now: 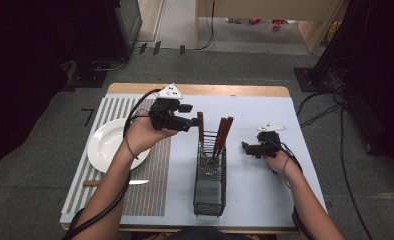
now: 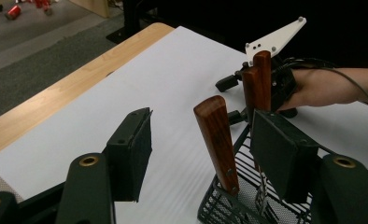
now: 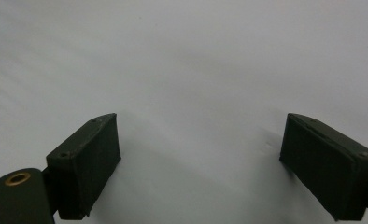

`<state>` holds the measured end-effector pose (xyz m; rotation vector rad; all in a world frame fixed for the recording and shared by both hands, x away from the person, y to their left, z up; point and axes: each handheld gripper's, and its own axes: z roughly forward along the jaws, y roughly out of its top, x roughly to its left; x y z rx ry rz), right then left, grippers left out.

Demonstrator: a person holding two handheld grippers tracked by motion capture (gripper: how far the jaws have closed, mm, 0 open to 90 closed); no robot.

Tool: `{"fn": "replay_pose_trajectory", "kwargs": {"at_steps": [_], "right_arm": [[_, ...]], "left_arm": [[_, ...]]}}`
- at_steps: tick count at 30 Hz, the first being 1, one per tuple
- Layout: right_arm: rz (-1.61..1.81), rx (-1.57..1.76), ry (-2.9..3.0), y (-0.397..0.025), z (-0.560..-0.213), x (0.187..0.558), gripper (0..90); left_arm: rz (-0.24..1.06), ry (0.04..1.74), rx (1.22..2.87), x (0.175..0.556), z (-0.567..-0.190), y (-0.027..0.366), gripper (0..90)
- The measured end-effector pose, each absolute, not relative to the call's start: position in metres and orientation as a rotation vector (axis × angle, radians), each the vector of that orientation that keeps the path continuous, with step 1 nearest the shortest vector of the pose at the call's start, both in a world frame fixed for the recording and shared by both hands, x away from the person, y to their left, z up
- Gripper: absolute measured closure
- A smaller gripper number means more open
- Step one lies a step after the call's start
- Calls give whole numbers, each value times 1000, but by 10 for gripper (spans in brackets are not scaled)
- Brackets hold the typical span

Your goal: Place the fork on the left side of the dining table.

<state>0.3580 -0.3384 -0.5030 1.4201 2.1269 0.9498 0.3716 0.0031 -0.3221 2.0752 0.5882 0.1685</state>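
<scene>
High view: wooden-handled utensils (image 1: 223,134) stand handles-up in the wire caddy (image 1: 209,182); left gripper (image 1: 187,123) beside it, fingers apart; right gripper (image 1: 246,147) beyond, apart; plate (image 1: 101,148) left.

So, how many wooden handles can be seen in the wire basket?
3. One handle stands alone at the basket's far left corner, between the open jaws of the left gripper. Two more lean together just to its right. Shorter items may be hidden lower down.
</scene>
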Motion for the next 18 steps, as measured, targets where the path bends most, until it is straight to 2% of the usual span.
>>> {"fn": "replay_pose_trajectory", "kwargs": {"at_steps": [9,12,14,17,18], "right_arm": [[950,1419,2127,-338,-503,358,115],[950,1419,2127,-338,-503,358,115],[950,1420,2127,-338,-503,358,115],[950,1421,2127,-338,-503,358,115],[950,1421,2127,-338,-503,358,115]], "left_arm": [[108,567,2096,381,-329,-8,477],[83,563,2096,384,-331,-9,576],[74,564,2103,384,-331,-9,596],[62,560,2097,383,-330,-11,696],[71,555,2099,382,-329,-11,696]]}}
